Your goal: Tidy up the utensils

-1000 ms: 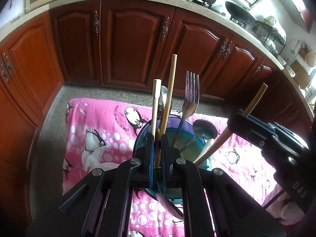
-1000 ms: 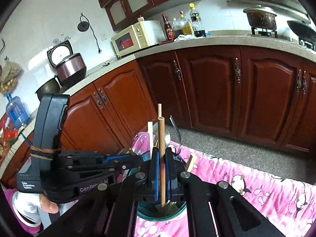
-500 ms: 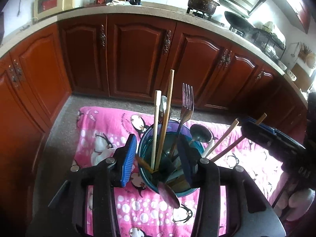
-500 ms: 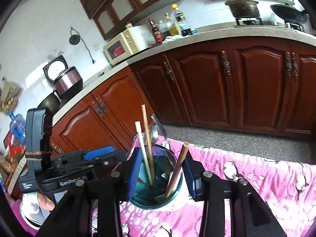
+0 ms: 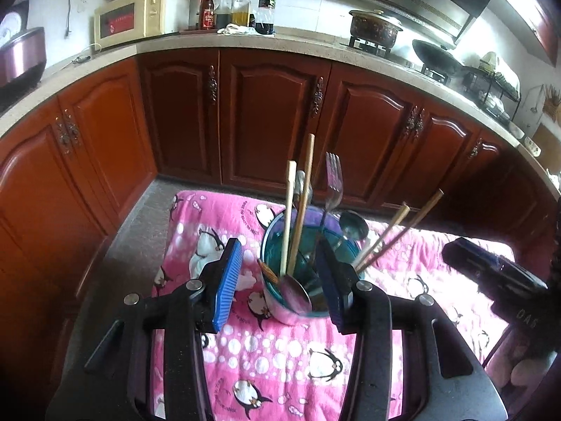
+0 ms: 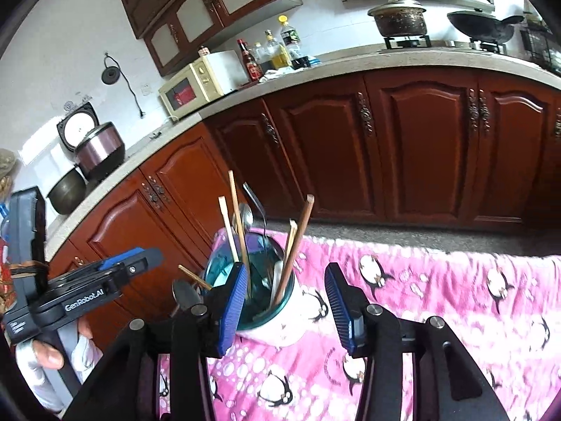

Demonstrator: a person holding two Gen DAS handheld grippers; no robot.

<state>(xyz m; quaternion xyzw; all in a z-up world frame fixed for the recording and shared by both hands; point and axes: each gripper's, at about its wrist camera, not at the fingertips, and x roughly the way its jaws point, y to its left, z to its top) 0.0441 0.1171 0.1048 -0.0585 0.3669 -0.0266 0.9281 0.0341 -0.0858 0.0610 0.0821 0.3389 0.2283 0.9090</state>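
A teal-lined cup (image 5: 277, 298) stands on a pink penguin cloth (image 5: 280, 358). It holds wooden chopsticks (image 5: 301, 207), a fork (image 5: 333, 182), spoons (image 5: 354, 226) and two more chopsticks (image 5: 396, 231) leaning right. My left gripper (image 5: 280, 280) is open and empty, its jaws on either side of the cup. In the right wrist view the cup (image 6: 280, 322) holds the same utensils, with a brown chopstick (image 6: 294, 249) leaning right. My right gripper (image 6: 284, 301) is open and empty, just behind the cup.
The right gripper (image 5: 498, 277) shows at the right of the left wrist view; the left gripper (image 6: 87, 287) at the left of the right wrist view. Red-brown cabinets (image 5: 273, 115) and a counter with a microwave (image 5: 140, 14) lie beyond the cloth.
Both grippers opened and let go of the chopsticks they held, which now stand in the cup. Both grippers pulled back and up from the cup.
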